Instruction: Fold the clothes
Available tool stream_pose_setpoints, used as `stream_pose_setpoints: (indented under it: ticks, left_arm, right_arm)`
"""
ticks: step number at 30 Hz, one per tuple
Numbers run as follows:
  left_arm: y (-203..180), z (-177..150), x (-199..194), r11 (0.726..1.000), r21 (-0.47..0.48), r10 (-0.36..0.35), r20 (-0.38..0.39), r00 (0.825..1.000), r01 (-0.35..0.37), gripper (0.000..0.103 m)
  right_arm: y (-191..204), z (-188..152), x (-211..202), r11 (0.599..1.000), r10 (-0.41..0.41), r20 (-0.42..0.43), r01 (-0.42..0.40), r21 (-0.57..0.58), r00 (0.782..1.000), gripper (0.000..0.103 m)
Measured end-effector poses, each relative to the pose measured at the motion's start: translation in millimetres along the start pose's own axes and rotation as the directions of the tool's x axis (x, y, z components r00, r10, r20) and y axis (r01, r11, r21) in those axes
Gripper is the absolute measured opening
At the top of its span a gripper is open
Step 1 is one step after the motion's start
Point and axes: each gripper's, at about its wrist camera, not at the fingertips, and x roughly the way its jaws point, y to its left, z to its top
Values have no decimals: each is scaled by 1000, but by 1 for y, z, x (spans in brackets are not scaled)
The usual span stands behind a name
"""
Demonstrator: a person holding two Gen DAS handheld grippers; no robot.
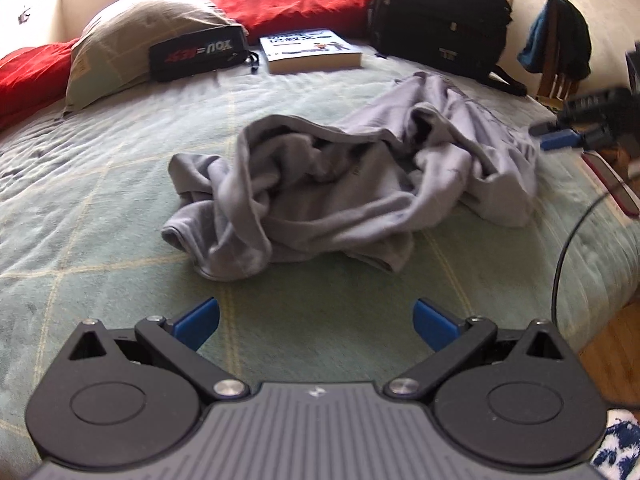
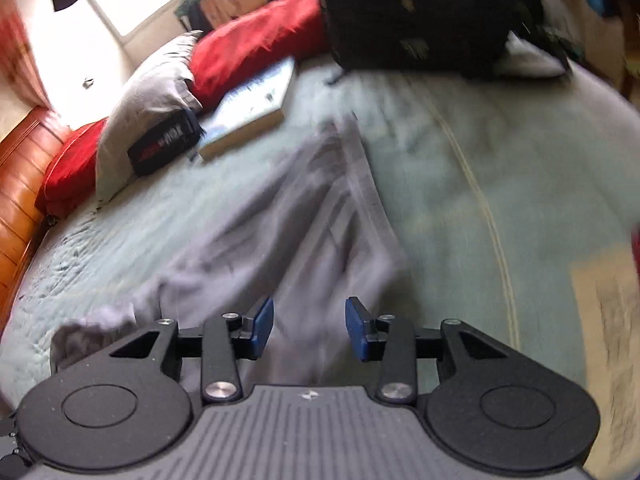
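- A crumpled grey garment is seen lying in a loose heap on the green quilted bed, roughly in the middle of the cover.
- The left gripper is held above bare quilt on the near side of the heap; its jaws are spread wide, nothing is between them, and the blue pads are clear of the cloth.
- In the right wrist view, which is blurred, the right gripper is seen over a flatter stretch of the same garment, with the fabric running away from it towards the head of the bed.
- The right jaws are parted about halfway; grey cloth is seen in the gap behind them, but the blue pads are not pressed on it and nothing is gripped.
- From the left wrist view, the right gripper is made out only as a blurred dark shape with a blue tip at the right edge of the heap.
- At the far end of the bed, a grey pillow is propped against red pillows, with a black pouch leaning on it.
- A book is laid flat beside the pouch, and a black backpack is stood upright to the right of it.
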Motion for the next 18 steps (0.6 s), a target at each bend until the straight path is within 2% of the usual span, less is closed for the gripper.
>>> stream_pose_setpoints:
  ticks: [4,7,9,10,14,18]
  left_arm:
    - [-5,-8,-5,1000,-6,-7,6,1000,7,102]
    - [-4,-16,-10,1000,-13,8,28,1000,-8,102]
    - [-3,-21,-12,1000,-17,11,45,999,-11,102]
    - [-1,-22,-12,1000,-21,13,53,999,-11,102]
    - [2,-27,-12,1000,-17,16,90,996,-15,102]
    - [-3,-28,-12,999,43,19,110,994,-24,102]
  right_arm:
    - [-15,-18,18,997,10,-17,-9,82,1000,43]
    - [-15,-16,31,995,-3,18,1,100,1000,27]
    - [-13,-12,40,995,-32,32,29,95,999,13]
    - [-13,-12,41,995,-42,35,39,96,998,10]
    - [-14,-18,28,993,-89,53,84,82,995,6]
    - [-25,-28,3,985,-156,72,151,80,985,6]
